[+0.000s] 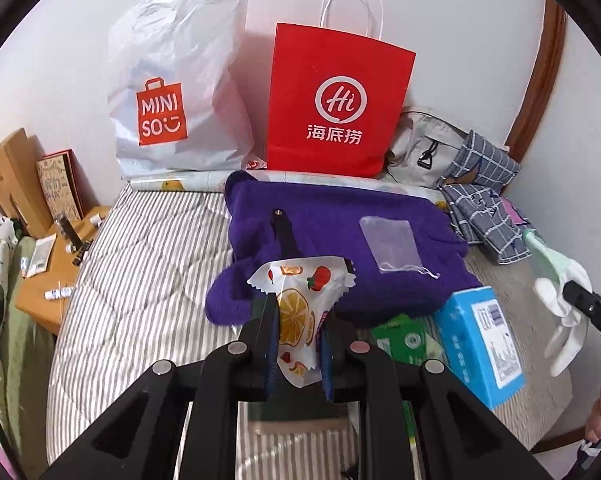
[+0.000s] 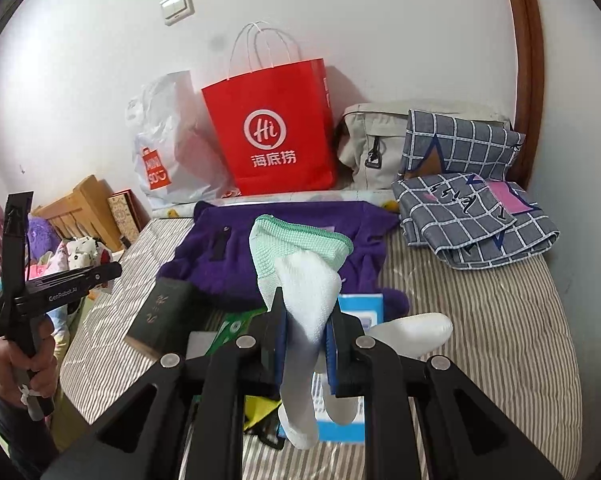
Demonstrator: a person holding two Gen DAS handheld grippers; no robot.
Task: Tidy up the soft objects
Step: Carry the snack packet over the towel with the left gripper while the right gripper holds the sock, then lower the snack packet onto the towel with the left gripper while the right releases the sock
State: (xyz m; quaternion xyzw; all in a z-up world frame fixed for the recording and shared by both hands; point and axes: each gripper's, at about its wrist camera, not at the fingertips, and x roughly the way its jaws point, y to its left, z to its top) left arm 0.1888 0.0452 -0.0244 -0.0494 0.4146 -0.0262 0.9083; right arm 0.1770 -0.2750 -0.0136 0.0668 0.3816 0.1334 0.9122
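My left gripper [image 1: 298, 320] is shut on a white snack packet [image 1: 300, 300] printed with orange slices and strawberries, held up above the striped bed. My right gripper [image 2: 306, 316] is shut on a white knit glove [image 2: 304, 280] with a mint-green cuff, its fingers dangling below the jaws. That glove [image 1: 560, 292] also shows at the right edge of the left wrist view. A purple fleece garment [image 1: 340, 236] lies spread on the bed beyond both grippers, with a small clear pouch [image 1: 388, 244] on it. A red paper bag [image 1: 336, 104] stands open against the wall.
A white Miniso plastic bag [image 1: 172, 96] stands left of the red bag. A grey backpack [image 2: 376, 144] and folded checked cloth [image 2: 468, 208] sit at the right. A blue box [image 1: 480, 340], a dark book [image 2: 160, 316] and green packets [image 1: 400, 336] lie near me. A wooden bedside table [image 1: 48, 280] is left.
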